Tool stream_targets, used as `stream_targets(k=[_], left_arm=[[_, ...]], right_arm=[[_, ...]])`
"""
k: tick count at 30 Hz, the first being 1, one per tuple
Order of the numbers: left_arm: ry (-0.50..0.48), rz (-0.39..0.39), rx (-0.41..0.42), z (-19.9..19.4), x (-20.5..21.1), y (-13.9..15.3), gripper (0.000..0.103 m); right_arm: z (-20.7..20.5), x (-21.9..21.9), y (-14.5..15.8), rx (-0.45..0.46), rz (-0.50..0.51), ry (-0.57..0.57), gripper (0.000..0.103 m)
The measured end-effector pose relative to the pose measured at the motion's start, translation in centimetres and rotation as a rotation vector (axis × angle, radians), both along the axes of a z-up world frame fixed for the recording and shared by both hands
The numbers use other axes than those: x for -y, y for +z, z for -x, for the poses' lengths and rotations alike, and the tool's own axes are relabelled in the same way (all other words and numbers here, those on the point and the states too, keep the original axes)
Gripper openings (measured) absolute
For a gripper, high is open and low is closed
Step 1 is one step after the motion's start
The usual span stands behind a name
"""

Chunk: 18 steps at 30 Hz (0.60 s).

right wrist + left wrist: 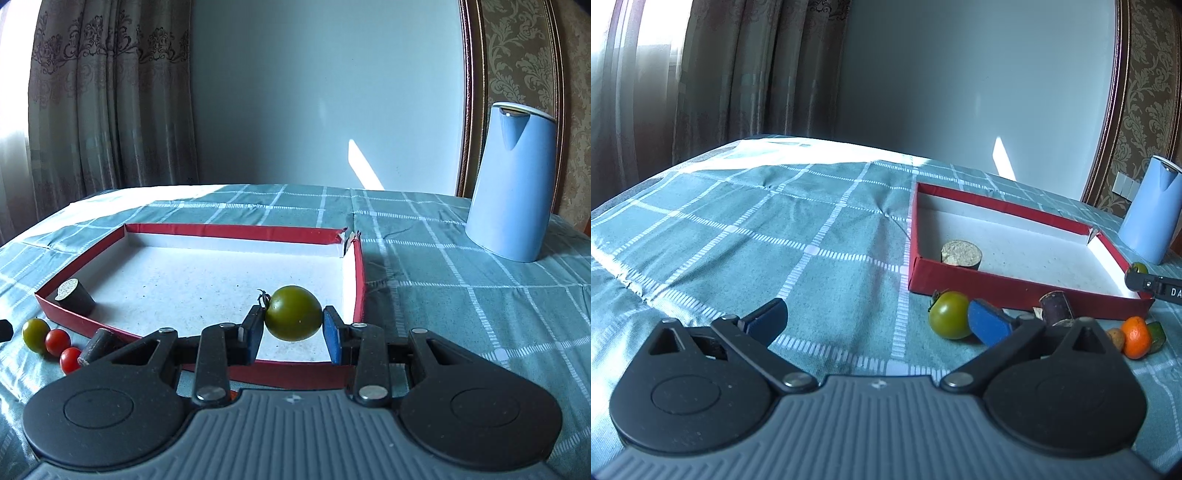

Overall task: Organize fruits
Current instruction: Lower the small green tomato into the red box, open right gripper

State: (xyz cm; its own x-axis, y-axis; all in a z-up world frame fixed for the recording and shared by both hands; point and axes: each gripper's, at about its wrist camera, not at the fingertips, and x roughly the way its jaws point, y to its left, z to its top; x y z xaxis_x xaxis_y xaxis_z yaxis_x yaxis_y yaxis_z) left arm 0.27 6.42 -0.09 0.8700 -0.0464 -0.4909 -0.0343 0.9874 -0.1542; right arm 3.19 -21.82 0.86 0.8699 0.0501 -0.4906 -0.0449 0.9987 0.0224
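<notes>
My right gripper (293,326) is shut on a green tomato (293,313) and holds it over the near right corner of the red tray (243,233). A dark sugarcane piece (74,301) stands in the tray's left corner. My left gripper (879,319) is open and empty above the cloth, left of the tray (997,286). A second green tomato (949,314) lies beside its right finger (988,326). A sugarcane piece (1056,308), an orange fruit (1134,336) and small fruits lie in front of the tray. Two red cherry tomatoes (58,341) show in the right wrist view.
A blue kettle (511,184) stands at the right, behind the tray; it also shows in the left wrist view (1148,210). A teal checked cloth (757,229) covers the table. Curtains and a wall lie behind.
</notes>
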Motion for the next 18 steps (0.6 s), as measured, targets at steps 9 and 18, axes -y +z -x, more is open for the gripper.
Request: stream_targets(k=[9,18], left_arm=[[-0.013,-0.006,-0.002,-0.1,0.2,-0.1,0.103],[-0.112,-0.091,0.013,0.2,1.9,0.0,0.103]], right_arm=[[2.9,1.8,0.0,0.092,-0.094,-0.055,0.042],[8.7,5.4,-0.4,0.159,-0.264,-0.084,0.052]])
